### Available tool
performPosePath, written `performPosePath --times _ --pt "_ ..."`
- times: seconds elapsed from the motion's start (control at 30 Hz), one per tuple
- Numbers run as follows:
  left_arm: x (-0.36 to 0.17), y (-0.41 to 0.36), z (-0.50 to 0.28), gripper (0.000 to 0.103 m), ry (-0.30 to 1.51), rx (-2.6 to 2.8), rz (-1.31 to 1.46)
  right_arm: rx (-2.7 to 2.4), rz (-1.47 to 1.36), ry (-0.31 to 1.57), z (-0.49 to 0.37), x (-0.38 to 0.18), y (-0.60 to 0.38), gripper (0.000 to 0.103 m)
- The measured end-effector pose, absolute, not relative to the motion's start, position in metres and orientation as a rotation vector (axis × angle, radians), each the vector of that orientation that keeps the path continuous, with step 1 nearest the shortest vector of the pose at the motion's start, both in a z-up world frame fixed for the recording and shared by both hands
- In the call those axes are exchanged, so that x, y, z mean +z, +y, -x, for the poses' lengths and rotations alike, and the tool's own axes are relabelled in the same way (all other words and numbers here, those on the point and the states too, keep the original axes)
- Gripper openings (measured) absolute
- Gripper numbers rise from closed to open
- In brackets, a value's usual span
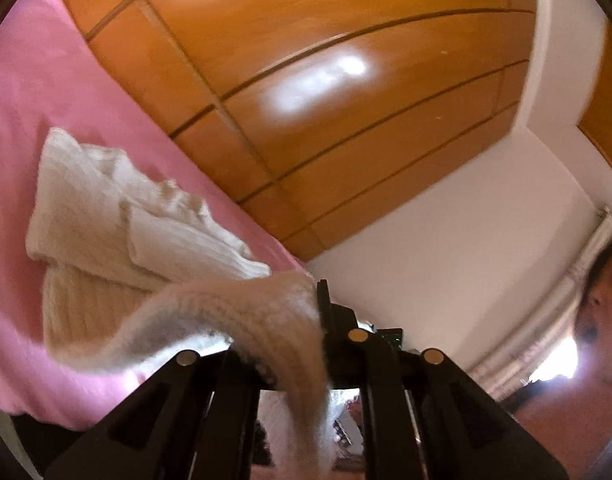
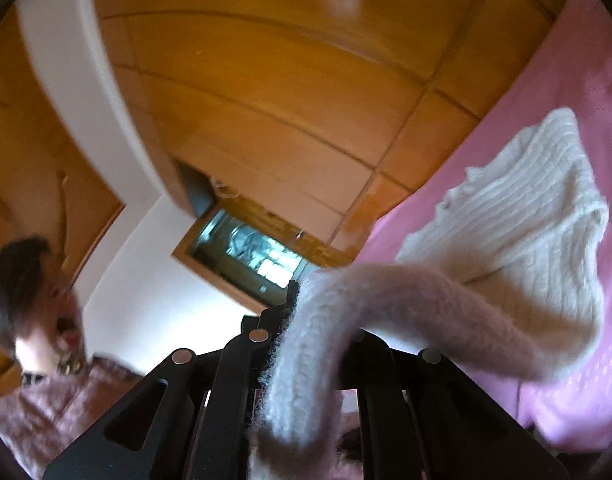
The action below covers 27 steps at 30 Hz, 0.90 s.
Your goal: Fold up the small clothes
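Observation:
A small cream ribbed knit sweater (image 1: 106,216) lies on a pink bed cover (image 1: 38,92), its sleeves folded over the body. My left gripper (image 1: 306,340) is shut on the sweater's fuzzy lower edge (image 1: 242,316), lifted off the bed and draped over the fingers. In the right wrist view the same sweater (image 2: 517,232) lies on the pink cover (image 2: 585,92). My right gripper (image 2: 302,328) is shut on another part of that lower edge (image 2: 317,348), which hangs down between the fingers. Both views are tilted and blurred.
Wooden wardrobe panels (image 1: 325,92) rise behind the bed, with a white wall (image 1: 465,248) beside them. The person's face (image 1: 601,312) is at the right of the left view and at the left of the right view (image 2: 30,300). A wood-framed niche (image 2: 250,252) is in the wall.

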<state>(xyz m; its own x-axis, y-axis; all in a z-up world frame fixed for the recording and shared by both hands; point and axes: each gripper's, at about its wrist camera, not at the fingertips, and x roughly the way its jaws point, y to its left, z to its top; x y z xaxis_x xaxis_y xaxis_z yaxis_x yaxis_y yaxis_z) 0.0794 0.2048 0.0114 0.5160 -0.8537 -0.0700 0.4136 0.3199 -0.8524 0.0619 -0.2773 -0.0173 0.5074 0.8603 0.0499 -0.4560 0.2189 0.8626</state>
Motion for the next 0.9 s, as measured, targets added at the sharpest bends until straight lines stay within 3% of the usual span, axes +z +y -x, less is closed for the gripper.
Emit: performPosePath --times 0.53,0.57,0.63,0.77,0.8,0.9 --pt "-0.052 0.190 -0.216 0.009 0.772 -0.561 0.801 0.590 -0.933 0.748 -0.193 -0.056 -0.275 0.009" --pt "-0.058 0.188 -0.224 0.012 0.785 -0.529 0.797 0.563 -0.932 0.756 -0.197 -0.059 -0.276 0.013" --pt "-0.064 0.190 -0.231 0.033 0.794 -0.503 0.806 0.462 -0.956 0.767 -0.205 -0.070 -0.283 0.037" --pt "-0.063 0.191 -0.237 0.052 0.743 -0.456 0.820 0.391 -1.053 0.676 -0.204 -0.079 -0.304 0.040" --pt "-0.061 0.191 -0.236 0.057 0.731 -0.443 0.806 0.370 -1.055 0.653 -0.201 -0.078 -0.308 0.045" --pt "-0.051 0.188 -0.234 0.072 0.708 -0.367 0.721 0.332 -0.976 0.651 -0.194 -0.075 -0.309 0.046"
